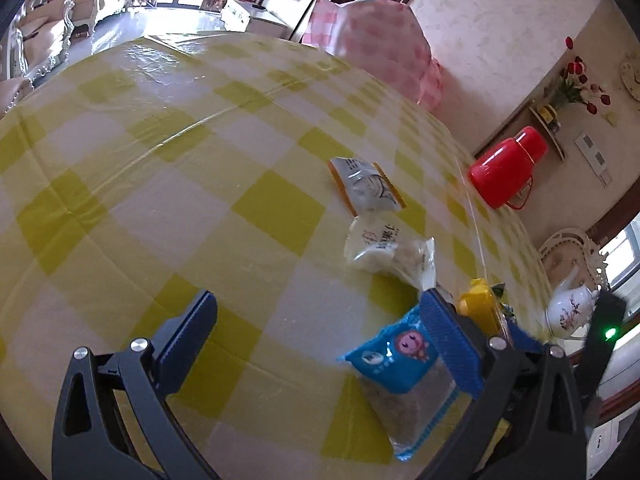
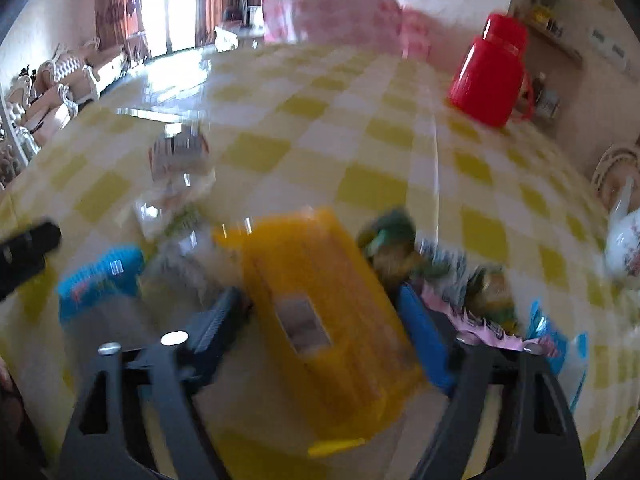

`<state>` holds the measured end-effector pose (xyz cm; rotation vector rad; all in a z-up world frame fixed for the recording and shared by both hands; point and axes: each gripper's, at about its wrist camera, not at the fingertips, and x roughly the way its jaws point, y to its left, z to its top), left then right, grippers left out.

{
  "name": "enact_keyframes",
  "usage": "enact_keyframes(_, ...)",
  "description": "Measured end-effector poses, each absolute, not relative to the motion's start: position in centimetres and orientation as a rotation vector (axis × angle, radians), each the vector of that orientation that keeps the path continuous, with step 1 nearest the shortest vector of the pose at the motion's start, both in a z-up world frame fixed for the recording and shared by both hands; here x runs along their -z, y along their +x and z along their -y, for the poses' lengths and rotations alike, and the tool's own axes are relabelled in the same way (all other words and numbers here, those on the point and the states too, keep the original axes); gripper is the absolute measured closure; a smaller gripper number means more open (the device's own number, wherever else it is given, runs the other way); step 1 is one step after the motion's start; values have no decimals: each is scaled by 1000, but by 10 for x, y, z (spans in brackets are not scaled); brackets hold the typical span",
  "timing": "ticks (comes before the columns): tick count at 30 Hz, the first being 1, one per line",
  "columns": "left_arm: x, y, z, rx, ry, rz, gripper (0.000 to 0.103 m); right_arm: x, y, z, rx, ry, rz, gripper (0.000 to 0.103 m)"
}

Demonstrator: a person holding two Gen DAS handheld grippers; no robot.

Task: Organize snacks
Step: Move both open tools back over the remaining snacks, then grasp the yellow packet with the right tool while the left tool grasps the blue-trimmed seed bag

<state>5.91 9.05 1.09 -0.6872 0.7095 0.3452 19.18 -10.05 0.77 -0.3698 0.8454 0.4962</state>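
My left gripper (image 1: 320, 320) hangs open over the yellow-checked table (image 1: 160, 184). A blue snack packet (image 1: 396, 356) lies on the cloth against the inner side of its right finger, and no pad presses on it. Further off lie a clear white packet (image 1: 384, 252) and a white-and-orange packet (image 1: 366, 184). In the blurred right wrist view, my right gripper (image 2: 324, 316) has a yellow plastic box (image 2: 320, 312) between its fingers, both pads against its sides. The blue packet (image 2: 100, 276) lies to its left. Green packets (image 2: 392, 240) and a pink one (image 2: 480, 324) lie to its right.
A red thermos jug (image 1: 504, 168) stands at the table's far right, with a white teapot (image 1: 568, 312) near the right edge. A chair under a pink checked cover (image 1: 380, 40) stands behind the table. Part of the other gripper (image 1: 608, 320) shows at the right.
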Motion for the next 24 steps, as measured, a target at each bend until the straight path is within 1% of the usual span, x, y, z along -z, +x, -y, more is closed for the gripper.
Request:
enact_keyframes(1,-13,59,-90,-350,-676,-707,2,-8,184,104,-504,-378,-850,44)
enact_keyframes(3,-15,55,-89,-355,-670,-698,2,-13,170,115,-546,-324,-891,53)
enact_keyframes(4,-17,54,-90,-356,-671,-690,2,-17,161,121,-568,-280,-919,55)
enact_keyframes(7,-22,51,-88,-358,-660,-670,2,-21,140,127,-588,-257,-944,53)
enact_keyframes(8,-24,52,-85,-354,-644,-665,2,-20,137,125,-567,-270,-942,52)
enact_keyframes(9,-25,51,-82,-346,-634,-664,2,-18,138,123,-551,-281,-943,46)
enact_keyframes(10,-26,50,-78,-332,-620,-667,2,-15,141,121,-527,-286,-948,44)
enact_keyframes(12,-27,52,-71,-292,-587,-679,2,-7,150,116,-484,-250,-974,44)
enact_keyframes(14,-28,54,-64,-266,-545,-694,2,-2,152,117,-456,-223,-968,47)
enact_keyframes(15,-27,55,-61,-259,-525,-701,2,-2,148,118,-452,-208,-958,55)
enact_keyframes(19,-23,61,-46,-242,-449,-751,2,-8,113,135,-357,-245,-913,56)
enact_keyframes(21,-20,65,-34,-231,-394,-798,2,-13,95,153,-330,-187,-900,56)
enact_keyframes(24,-18,71,-18,-270,-316,-820,2,-16,63,184,-330,-71,-868,56)
